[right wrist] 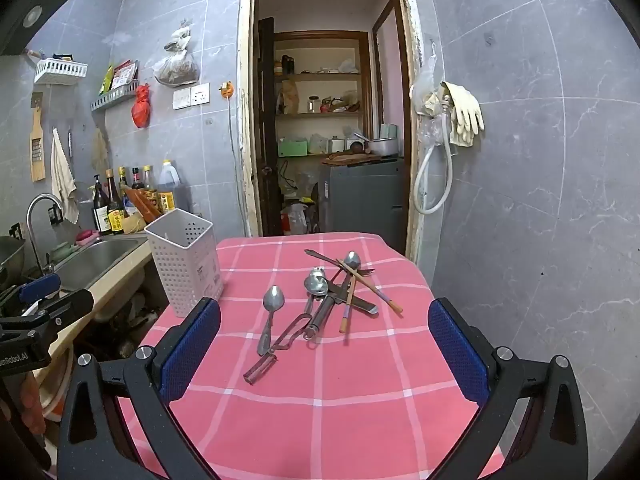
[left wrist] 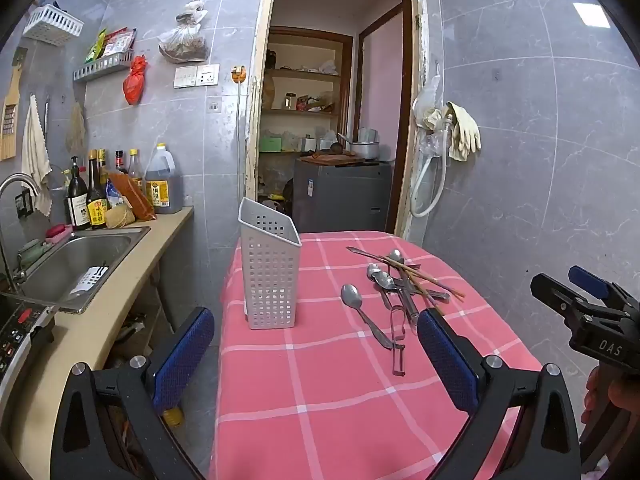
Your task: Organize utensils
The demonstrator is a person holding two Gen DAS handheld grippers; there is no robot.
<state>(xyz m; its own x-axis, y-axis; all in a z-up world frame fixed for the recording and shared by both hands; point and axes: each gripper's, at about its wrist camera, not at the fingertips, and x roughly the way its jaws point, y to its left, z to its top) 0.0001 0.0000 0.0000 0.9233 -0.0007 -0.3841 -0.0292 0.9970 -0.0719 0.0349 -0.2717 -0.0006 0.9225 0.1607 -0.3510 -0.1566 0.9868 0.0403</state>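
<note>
Because both the left gripper and the right gripper hover empty with jaws fully spread before the tangled utensil pile on the pink tablecloth, we risk dragging neighbouring pieces or toppling the upright white holder standing well left.

Colours and patterns: table, holder, utensils, grippers

The tablecloth is pink with a white grid check. The utensil holder is white plastic, perforated with rows of square holes. Spoons and the peeler are bare grey metal; the chopsticks are brown wood. Left gripper and right gripper have black bodies with blue textured pads. Wall tiles are grey, veined white.
</note>
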